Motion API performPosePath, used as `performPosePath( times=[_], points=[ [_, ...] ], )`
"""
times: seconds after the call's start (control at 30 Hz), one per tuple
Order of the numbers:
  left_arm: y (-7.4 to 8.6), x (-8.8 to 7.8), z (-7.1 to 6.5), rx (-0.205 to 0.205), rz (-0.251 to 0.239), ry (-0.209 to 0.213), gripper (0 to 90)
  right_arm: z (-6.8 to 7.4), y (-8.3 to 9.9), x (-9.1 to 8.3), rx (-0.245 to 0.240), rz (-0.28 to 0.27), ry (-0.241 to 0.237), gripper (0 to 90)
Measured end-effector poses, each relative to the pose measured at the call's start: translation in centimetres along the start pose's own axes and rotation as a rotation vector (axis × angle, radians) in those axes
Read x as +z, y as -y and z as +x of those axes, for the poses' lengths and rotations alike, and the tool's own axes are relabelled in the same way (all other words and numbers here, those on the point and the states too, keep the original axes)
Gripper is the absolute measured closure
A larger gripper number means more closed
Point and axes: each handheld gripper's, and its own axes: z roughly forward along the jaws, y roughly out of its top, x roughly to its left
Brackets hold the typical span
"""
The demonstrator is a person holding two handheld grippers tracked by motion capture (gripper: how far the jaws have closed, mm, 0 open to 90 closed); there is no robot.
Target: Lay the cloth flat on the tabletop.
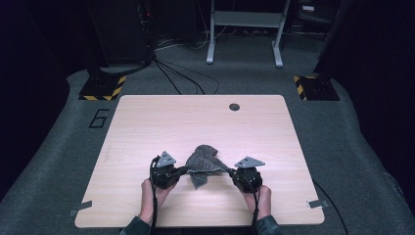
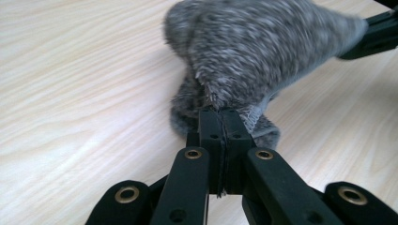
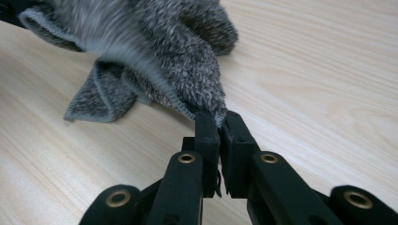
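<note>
One grey cloth [image 1: 203, 159] lies on one wooden table [image 1: 147, 127]; two grippers, left [image 1: 182, 170] and right [image 1: 231, 172]; seemingly two tape strips [image 1: 80, 208].

The high view is looking down on the table [image 1: 147, 117] from afar, both gripper views sharing the grey cloth [image 2: 263, 51] close up.

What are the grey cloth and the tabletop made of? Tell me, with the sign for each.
Grey cloth: seemingly terry or fleece-like fabric, matte, with a fuzzy mottled pile and a stitched hem, pinched by both grippers. Tabletop: probably pale wood-look laminate, smooth with a slight sheen; the straight grain lines leave real wood possible.
</note>
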Motion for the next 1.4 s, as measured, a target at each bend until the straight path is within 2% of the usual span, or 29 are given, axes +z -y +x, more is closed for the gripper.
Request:
performPosePath(
  times=[0.03,0.1,0.3,0.43,0.53,0.57,0.6,0.63,0.67,0.73,0.77,0.8,0.87,0.9,1.0,1.1,1.2,1.23,1.27,1.3,1.33,1.37,1.4],
  points=[
    [0.0,-0.2,0.2,-0.004,0.001,-0.002,89.4,-0.3,0.0,-0.2,-0.004,-0.005,0.004,86.3],
    [-0.2,-0.5,0.6,-0.002,-0.003,-0.011,89.4,-0.8,0.0,-0.8,0.017,-0.017,0.014,86.3],
    [-0.5,-1.0,1.1,0.004,0.005,-0.019,89.4,-1.3,-0.2,-1.7,0.017,-0.036,0.026,86.3],
    [-0.9,-1.5,1.2,0.011,0.004,-0.019,89.3,-1.3,-0.7,-2.6,0.015,-0.059,0.024,86.2],
    [-0.9,-1.3,1.4,0.012,0.022,-0.014,88.8,-1.0,-1.2,-3.1,0.006,-0.068,0.023,86.2],
    [-0.5,-0.8,1.3,0.009,0.042,-0.008,84.8,-0.7,-1.5,-3.2,0.009,-0.07,0.019,86.3],
    [-0.5,-0.8,1.3,0.009,0.042,-0.008,80.6,-0.7,-1.5,-3.2,0.009,-0.07,0.019,86.3],
    [-0.4,-0.4,1.3,0.007,0.066,-0.003,80.6,-0.7,-1.6,-3.2,0.001,-0.072,0.016,86.2],
    [-0.1,-0.1,1.2,-0.004,0.081,0.003,75.4,-0.6,-1.7,-3.1,0.007,-0.07,0.018,86.2],
    [0.3,0.3,0.9,-0.001,0.107,0.011,63.2,-0.5,-1.8,-3.0,0.006,-0.065,0.017,86.2],
    [0.6,0.5,0.7,-0.009,0.109,0.021,52.8,-0.5,-1.8,-2.8,0.009,-0.066,0.014,86.2],
    [0.9,0.5,0.5,-0.003,0.117,0.023,52.8,-0.5,-1.8,-2.8,0.009,-0.066,0.014,86.2],
    [1.4,0.6,0.2,-0.001,0.125,0.026,44.1,-0.6,-1.8,-2.8,0.01,-0.063,0.018,86.2],
    [1.6,0.7,0.1,-0.002,0.13,0.033,36.5,-0.7,-1.9,-2.8,0.016,-0.064,0.017,86.2],
    [2.1,1.0,-0.3,0.012,0.136,0.029,32.5,-0.7,-2.0,-2.9,0.023,-0.064,0.021,86.3],
    [2.2,1.7,-0.5,0.028,0.156,0.015,33.1,-0.8,-2.5,-3.0,0.028,-0.073,0.02,86.3],
    [2.3,2.5,-0.4,0.028,0.137,-0.023,37.9,-0.9,-2.7,-3.1,0.031,-0.081,0.016,86.3],
    [2.2,2.7,-0.3,0.036,0.134,-0.023,43.1,-0.9,-2.9,-3.1,0.028,-0.079,0.021,86.3],
    [2.2,2.8,-0.3,0.04,0.111,-0.024,51.1,-1.0,-3.0,-3.1,0.025,-0.082,0.02,86.3],
    [2.0,2.9,-0.2,0.044,0.078,-0.032,64.1,-1.1,-3.2,-3.2,0.033,-0.086,0.02,86.3],
    [2.0,2.9,-0.2,0.044,0.078,-0.032,72.1,-1.1,-3.2,-3.2,0.033,-0.086,0.02,86.3],
    [1.8,2.9,-0.1,0.047,0.059,-0.036,72.1,-1.3,-3.3,-3.2,0.031,-0.084,0.023,86.3],
    [1.6,2.8,0.1,0.045,0.051,-0.036,78.2,-1.4,-3.4,-3.3,0.036,-0.085,0.021,86.4]
  ],
)
